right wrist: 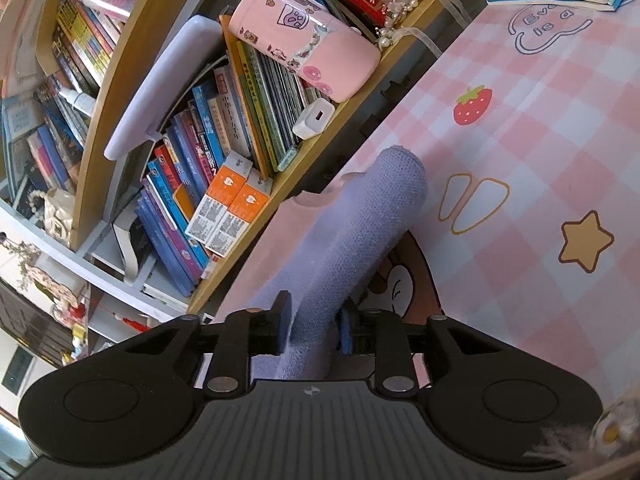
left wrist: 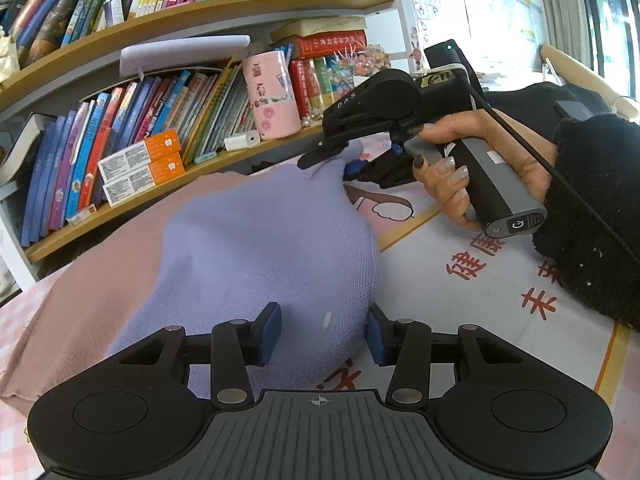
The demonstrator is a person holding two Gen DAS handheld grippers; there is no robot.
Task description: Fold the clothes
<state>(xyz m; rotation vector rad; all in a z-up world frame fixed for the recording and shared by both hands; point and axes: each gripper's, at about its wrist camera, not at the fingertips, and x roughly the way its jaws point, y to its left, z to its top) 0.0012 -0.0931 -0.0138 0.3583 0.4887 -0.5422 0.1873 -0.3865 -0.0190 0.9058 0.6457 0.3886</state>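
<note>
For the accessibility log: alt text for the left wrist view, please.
A lilac knitted garment lies over a dusty-pink cloth on a printed table cover, bunched between the left gripper pads. A hand holds the right gripper, pinching the garment's far end, before wooden bookshelves.

The left wrist view looks forward and down, close over the lilac garment (left wrist: 272, 240), toward the bookshelf (left wrist: 192, 16). The right wrist view is rolled sideways, equally close above the pink checked worktop (right wrist: 540, 152). Both share garment, shelf and pink cylinder (left wrist: 272, 94).
</note>
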